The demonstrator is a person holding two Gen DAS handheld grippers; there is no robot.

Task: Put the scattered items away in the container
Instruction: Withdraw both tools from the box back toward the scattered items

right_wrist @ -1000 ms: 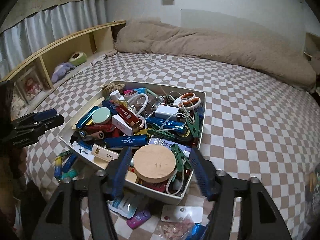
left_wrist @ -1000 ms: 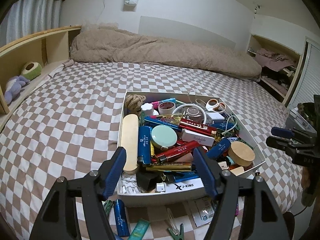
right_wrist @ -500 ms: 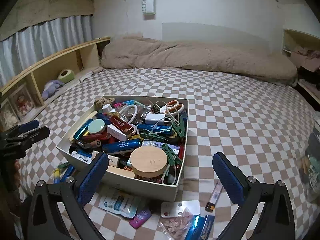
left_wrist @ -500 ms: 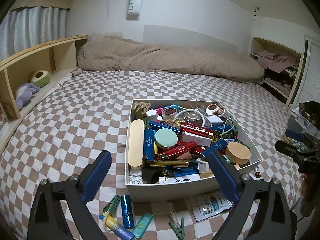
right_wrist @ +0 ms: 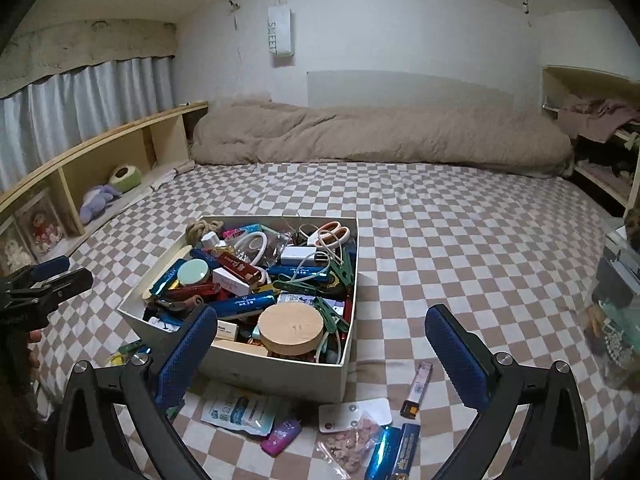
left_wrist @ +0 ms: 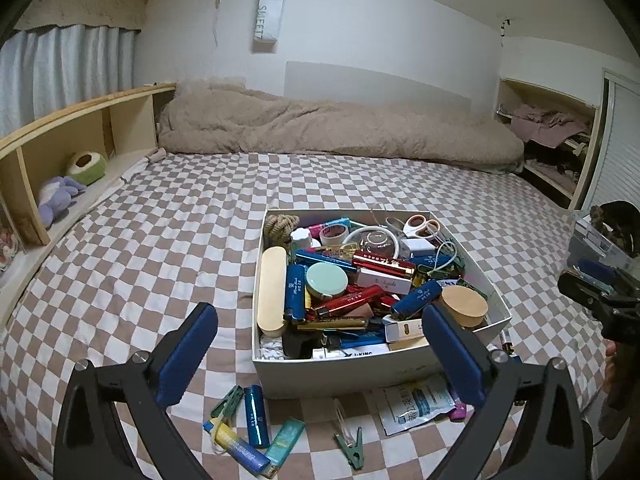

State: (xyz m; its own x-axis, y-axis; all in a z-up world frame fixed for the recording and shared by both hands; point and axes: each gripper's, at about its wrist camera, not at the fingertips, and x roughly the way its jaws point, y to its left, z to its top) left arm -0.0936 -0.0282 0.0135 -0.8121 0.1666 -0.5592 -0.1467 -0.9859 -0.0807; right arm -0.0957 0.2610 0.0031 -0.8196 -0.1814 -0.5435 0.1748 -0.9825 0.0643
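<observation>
A white box [left_wrist: 344,372] [right_wrist: 280,372], heaped with tubes, scissors and a round wooden lid [right_wrist: 290,326], sits on the checkered bed. Loose in front of it in the left wrist view lie a blue tube [left_wrist: 256,416], green pegs [left_wrist: 352,444] and a white sachet [left_wrist: 416,400]. The right wrist view shows the sachet [right_wrist: 240,408], a pink item [right_wrist: 282,436], a white card [right_wrist: 354,412] and blue packets [right_wrist: 394,452]. My left gripper [left_wrist: 319,314] and right gripper [right_wrist: 320,316] hang open and empty, just short of the box.
A beige duvet [left_wrist: 336,132] lies along the far wall. A wooden shelf [left_wrist: 80,132] with plush toys runs down the left side. Cluttered shelving [left_wrist: 552,140] stands at the back right, and a clear container [right_wrist: 616,304] sits at the bed's right edge.
Both grippers have opened from half-wide to fully wide. Both have drawn back and risen from the box, so more loose items in front of it show.
</observation>
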